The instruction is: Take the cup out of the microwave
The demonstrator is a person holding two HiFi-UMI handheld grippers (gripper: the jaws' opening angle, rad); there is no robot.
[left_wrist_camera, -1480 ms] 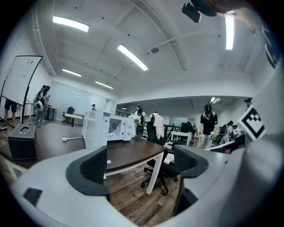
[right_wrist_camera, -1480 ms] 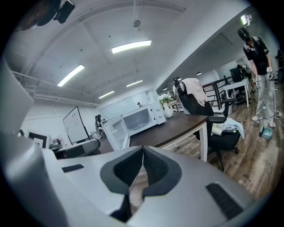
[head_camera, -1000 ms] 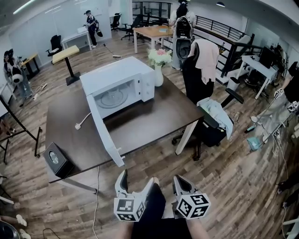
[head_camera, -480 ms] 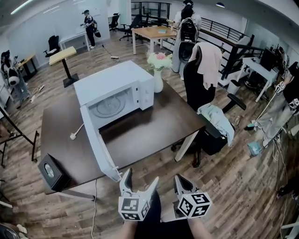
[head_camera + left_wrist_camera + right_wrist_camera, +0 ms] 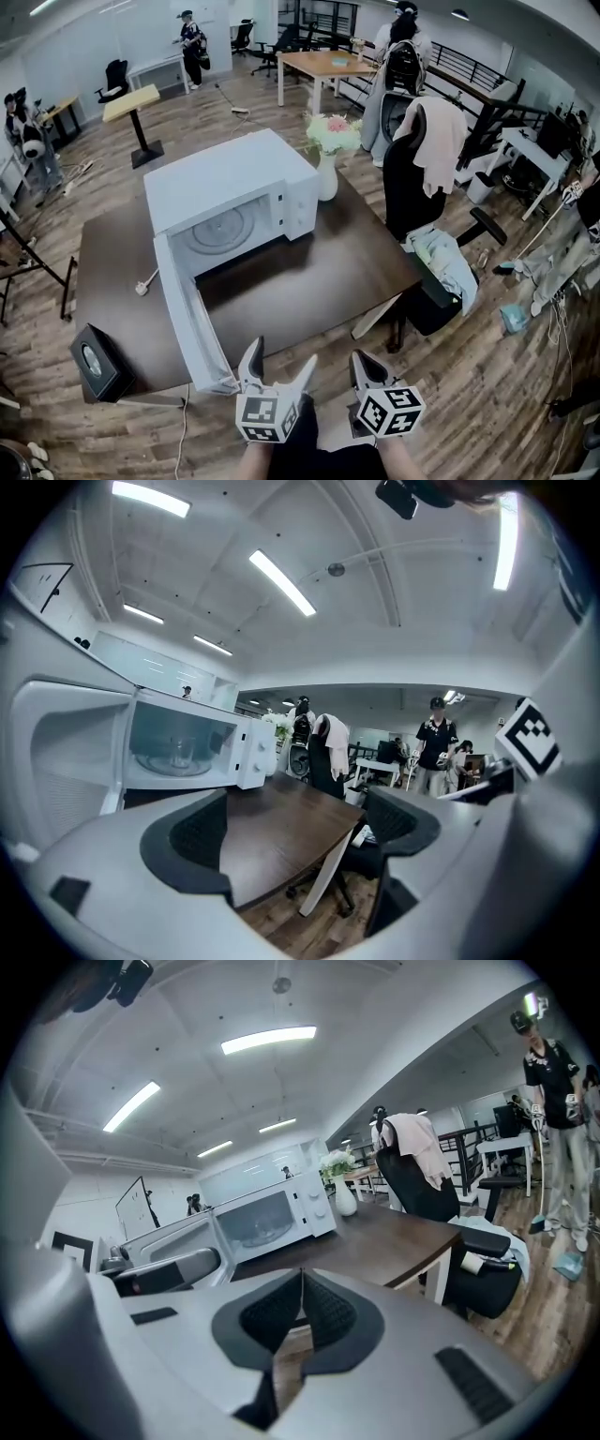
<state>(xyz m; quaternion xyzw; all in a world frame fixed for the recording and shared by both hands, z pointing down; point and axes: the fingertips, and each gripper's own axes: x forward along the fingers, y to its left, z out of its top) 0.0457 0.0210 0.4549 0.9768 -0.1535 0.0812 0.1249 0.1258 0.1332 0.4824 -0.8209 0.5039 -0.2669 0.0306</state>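
Note:
A white microwave (image 5: 230, 192) stands on the dark wooden table (image 5: 319, 272), its door (image 5: 192, 328) swung wide open toward me. The left gripper view shows a clear glass cup (image 5: 181, 752) on the turntable inside the microwave (image 5: 187, 747); in the head view I only make out the turntable. My left gripper (image 5: 278, 361) hovers open and empty off the table's near edge, just right of the door's tip. Beside it my right gripper (image 5: 363, 361) is shut on nothing. The left gripper (image 5: 295, 841) and right gripper (image 5: 300, 1312) both face the microwave (image 5: 272, 1218) from a distance.
A vase of flowers (image 5: 328, 150) stands right of the microwave. A black box (image 5: 94, 361) sits at the table's near left corner, a loose plug (image 5: 142, 286) behind it. A black chair with draped cloth (image 5: 427, 159) is at the right side. People stand far back.
The table and microwave have come closer and shifted in the head view; the open door's tip now lies right beside my left gripper. Both grippers keep their states.

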